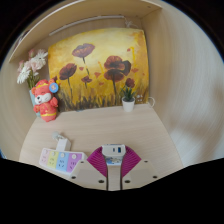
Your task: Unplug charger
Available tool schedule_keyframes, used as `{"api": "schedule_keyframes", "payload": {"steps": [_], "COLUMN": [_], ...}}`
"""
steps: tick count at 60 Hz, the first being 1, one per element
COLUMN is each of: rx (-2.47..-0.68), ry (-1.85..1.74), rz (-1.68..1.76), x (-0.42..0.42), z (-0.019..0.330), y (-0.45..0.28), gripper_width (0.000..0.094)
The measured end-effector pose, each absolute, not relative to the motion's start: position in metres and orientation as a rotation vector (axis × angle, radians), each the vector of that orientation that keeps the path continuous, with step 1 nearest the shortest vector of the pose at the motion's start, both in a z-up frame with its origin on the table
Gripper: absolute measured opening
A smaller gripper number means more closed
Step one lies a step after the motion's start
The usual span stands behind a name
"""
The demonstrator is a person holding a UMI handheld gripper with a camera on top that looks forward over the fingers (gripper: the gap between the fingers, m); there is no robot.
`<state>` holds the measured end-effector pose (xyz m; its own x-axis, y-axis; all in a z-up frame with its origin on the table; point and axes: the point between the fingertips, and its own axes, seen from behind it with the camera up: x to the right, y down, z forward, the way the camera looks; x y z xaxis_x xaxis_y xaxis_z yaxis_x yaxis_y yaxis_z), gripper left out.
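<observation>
A white charger block (113, 151) with a small blue port face sits between the magenta pads of my gripper (113, 160), above the light wooden tabletop (105, 125). Both fingers (98, 160) press against its sides, so the gripper is shut on it. No cable or socket shows near the charger.
A poppy painting (98, 68) leans on the back wall. A red-and-white toy figure (44, 100) and pale flowers (30, 68) stand at the left, a small potted plant (128, 99) at the right. A pastel strip of cards (58, 160) lies left of the fingers.
</observation>
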<state>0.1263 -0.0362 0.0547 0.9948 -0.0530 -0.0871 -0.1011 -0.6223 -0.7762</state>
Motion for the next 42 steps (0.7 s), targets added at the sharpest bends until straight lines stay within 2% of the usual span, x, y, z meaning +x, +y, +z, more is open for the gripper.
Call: {"api": "schedule_keyframes", "payload": {"steps": [12,25,28,31,34,37,42], "rx": [-2.345,-2.328,-2.330,-2.320,-2.295,-2.248,-2.153], "ry": [0.101,0.134,0.158,0.171,0.174,0.179,0.211], "rz": [0.070,0.056,0.031,-0.013,-0.050,-0.063,-0.059], "x": [0.129,0.135,0.141,0.148,0.153,0.154,0.153], "z": [-0.002,0.001,0.001,0.010,0.026,0.053,0.113], "y": [-0.050,-0.040,-0.040,-0.039,-0.039,-0.038,-0.041], "gripper_width": [0.0180,0.0314,0.0400,0.0509,0.0569,0.0589,0.0694]}}
